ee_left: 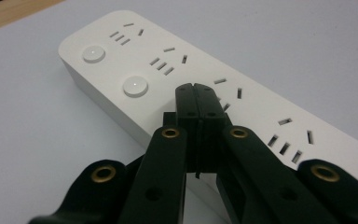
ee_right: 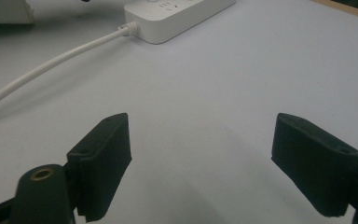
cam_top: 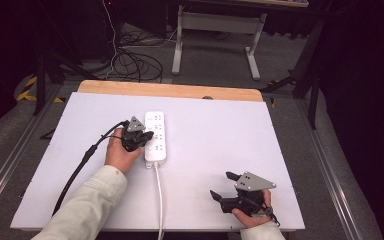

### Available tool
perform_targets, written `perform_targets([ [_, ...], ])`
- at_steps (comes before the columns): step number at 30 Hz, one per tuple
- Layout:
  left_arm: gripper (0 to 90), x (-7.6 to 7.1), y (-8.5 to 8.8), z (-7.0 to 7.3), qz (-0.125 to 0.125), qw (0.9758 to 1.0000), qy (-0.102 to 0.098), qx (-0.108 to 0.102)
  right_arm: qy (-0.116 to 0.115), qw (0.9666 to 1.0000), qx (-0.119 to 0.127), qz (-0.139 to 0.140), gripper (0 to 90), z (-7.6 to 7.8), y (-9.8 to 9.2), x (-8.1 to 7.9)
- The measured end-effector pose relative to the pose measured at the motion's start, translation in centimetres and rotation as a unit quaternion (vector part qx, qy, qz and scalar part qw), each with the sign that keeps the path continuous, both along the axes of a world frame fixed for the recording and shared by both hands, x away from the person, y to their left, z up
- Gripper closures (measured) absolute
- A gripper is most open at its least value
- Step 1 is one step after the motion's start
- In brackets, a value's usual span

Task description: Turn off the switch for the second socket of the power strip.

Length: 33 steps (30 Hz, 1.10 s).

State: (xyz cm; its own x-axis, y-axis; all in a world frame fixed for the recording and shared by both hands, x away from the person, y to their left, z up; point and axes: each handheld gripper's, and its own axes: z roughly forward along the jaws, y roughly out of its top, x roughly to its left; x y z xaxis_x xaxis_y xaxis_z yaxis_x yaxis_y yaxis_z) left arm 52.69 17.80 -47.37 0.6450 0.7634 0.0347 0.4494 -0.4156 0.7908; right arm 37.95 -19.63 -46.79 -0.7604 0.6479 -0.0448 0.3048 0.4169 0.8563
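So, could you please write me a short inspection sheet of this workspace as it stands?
Surface: white table top, wooden far edge.
Job's things: white power strip lying flat, round buttons beside its sockets.
Clutter: nothing seen.
Grippers: left hand-held gripper shut, tips on the strip's top; right hand-held gripper open, holding nothing, over bare table.
Cables: strip's white cord runs to the near edge; black cable trails from the left one.
Surroundings: grey floor, loose wires, white desk legs.

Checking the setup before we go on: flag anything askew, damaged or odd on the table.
Nothing stands out. The white power strip lies flat and looks intact, its cord running off the near edge. The left gripper is shut over the strip; the right gripper is open over bare table.
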Motion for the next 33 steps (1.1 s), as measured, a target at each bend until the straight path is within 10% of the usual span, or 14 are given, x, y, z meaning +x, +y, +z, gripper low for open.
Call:
perform_targets([
  [24, 84.7, -1.7, 0.7, 3.6, -0.016, 0.9980, -0.006, -0.061, 0.002, 1.0000, 0.001, -0.003, 19.8, -0.1, 0.0, 0.1],
  [33, 77.5, -2.5, 0.9, 4.5, -0.019, 0.9984, -0.013, -0.052, 0.002, 1.0000, 0.001, -0.004, 19.8, -0.1, 0.0, 0.1],
])
